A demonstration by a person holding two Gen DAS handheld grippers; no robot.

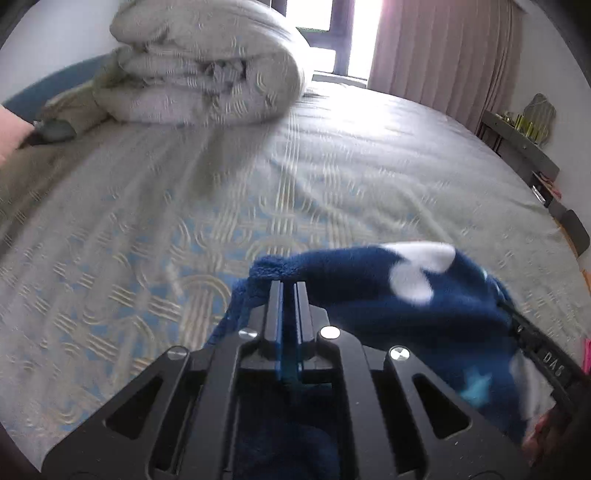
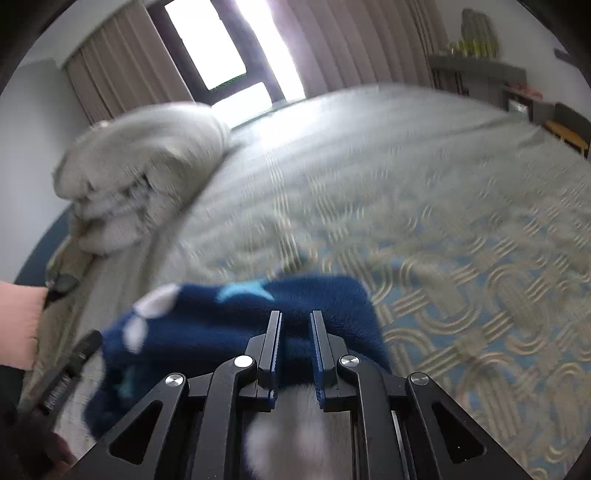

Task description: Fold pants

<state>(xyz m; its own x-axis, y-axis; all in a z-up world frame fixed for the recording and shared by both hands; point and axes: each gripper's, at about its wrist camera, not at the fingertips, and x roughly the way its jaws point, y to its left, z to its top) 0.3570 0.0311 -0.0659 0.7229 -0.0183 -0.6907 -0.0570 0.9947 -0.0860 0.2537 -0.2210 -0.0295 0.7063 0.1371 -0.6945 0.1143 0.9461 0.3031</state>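
While both grippers hold blue pants point(image 1: 369, 291) above bed point(image 1: 184, 221), left gripper point(image 1: 289, 291) pinches edge; right gripper point(image 2: 295, 321) clamps thicker fold. Right view alone shows chair point(image 2: 569, 129).

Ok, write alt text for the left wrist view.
The left gripper is shut on the edge of dark blue fleece pants with white patches, held above a patterned bedspread. A rolled-up grey duvet sits at the far end, with curtains and a bright window behind.
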